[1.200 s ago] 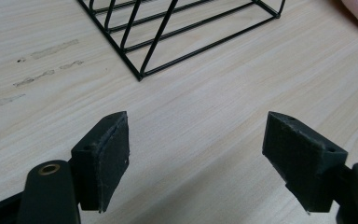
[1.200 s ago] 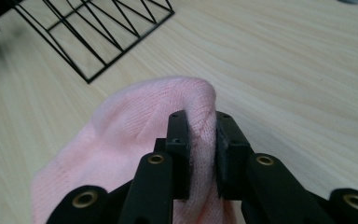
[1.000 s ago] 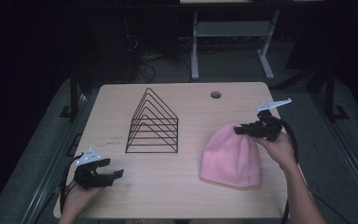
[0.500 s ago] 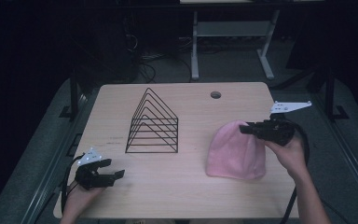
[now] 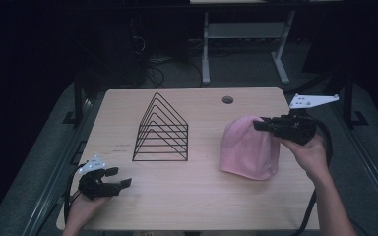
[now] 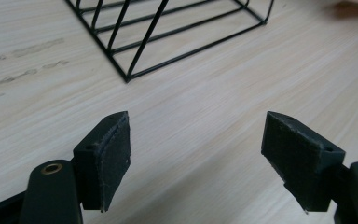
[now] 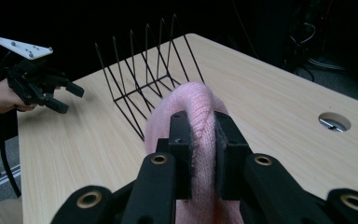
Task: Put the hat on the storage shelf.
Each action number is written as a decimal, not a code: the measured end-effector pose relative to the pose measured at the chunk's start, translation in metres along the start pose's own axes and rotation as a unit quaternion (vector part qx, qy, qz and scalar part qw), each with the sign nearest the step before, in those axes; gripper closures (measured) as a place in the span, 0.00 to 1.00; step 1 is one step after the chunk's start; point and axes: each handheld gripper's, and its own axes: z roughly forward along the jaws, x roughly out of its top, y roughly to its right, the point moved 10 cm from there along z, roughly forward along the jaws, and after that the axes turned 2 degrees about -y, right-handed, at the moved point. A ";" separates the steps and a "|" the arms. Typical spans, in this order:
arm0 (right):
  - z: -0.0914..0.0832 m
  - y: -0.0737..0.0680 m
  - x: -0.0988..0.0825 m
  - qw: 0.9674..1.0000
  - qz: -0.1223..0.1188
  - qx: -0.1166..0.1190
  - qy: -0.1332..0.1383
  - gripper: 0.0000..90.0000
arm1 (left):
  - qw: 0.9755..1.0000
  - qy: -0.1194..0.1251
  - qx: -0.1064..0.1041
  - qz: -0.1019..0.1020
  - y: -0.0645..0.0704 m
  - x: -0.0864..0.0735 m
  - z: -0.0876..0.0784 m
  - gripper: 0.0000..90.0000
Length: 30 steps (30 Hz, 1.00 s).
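Wooden bench [image 5: 187, 196] carries a black wire rack [image 5: 161, 129]. Right gripper [image 5: 259, 126] fingers clamp a pink knit beanie [image 5: 248, 147] at right; left gripper [image 5: 119, 178] fingers spread apart.

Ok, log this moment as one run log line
right gripper: shut on pink beanie, lifting its edge | left gripper: open, over table | wire rack: upright, untouched
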 end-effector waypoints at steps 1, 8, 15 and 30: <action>0.000 -0.001 0.005 1.000 0.000 0.003 0.002 0.88 | 1.000 0.000 0.000 0.000 0.000 0.001 0.000 0.26; -0.002 -0.005 0.023 1.000 -0.010 0.005 0.007 0.88 | 1.000 0.002 -0.015 0.005 0.004 0.005 -0.001 0.26; -0.009 -0.010 0.046 1.000 -0.019 0.005 0.019 0.88 | 0.999 0.016 -0.032 0.007 0.004 0.011 -0.004 0.26; -0.007 -0.025 0.086 0.999 -0.038 0.009 0.029 0.88 | 0.998 0.027 -0.056 0.022 0.005 0.027 -0.007 0.26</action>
